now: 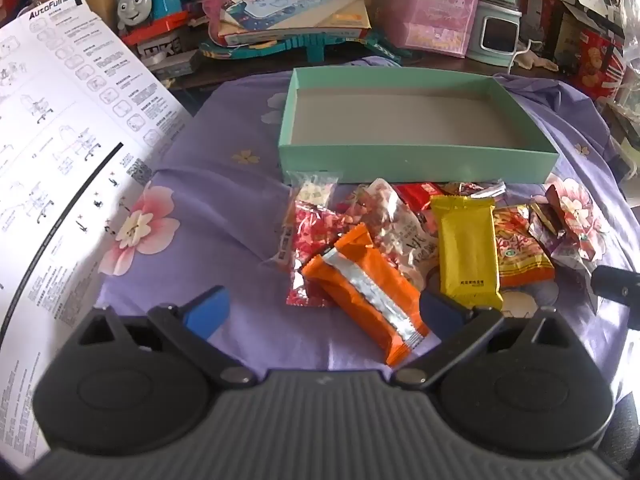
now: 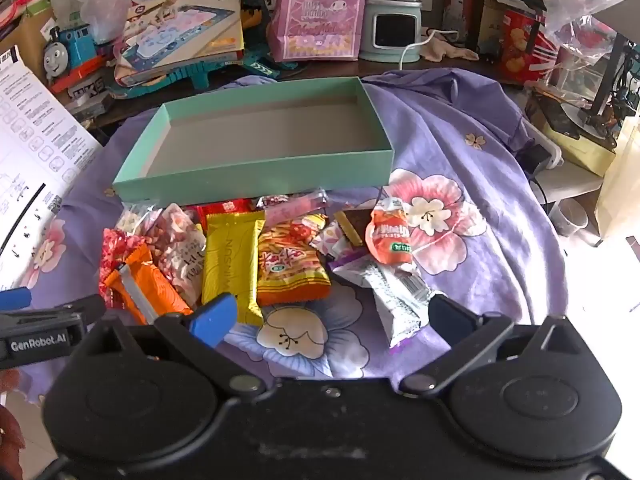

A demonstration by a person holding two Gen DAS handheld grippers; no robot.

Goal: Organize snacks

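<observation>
Snacks (image 1: 400, 240) look light, crinkly and slippery; we'd pinch the orange bar (image 1: 368, 292) mid-body. Both claws (image 1: 324, 308) (image 2: 328, 316) gape wide, empty.

I'm seeing a mint green box (image 1: 416, 164) upper centre, a purple cloth (image 1: 224, 208) with pink-white flowers, an orange packet (image 1: 368, 292) with a silver seam, plus a plain yellow packet (image 1: 468, 252).

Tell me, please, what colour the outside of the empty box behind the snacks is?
Mint green outside, with a grey inside; the box shows best in the right wrist view.
</observation>
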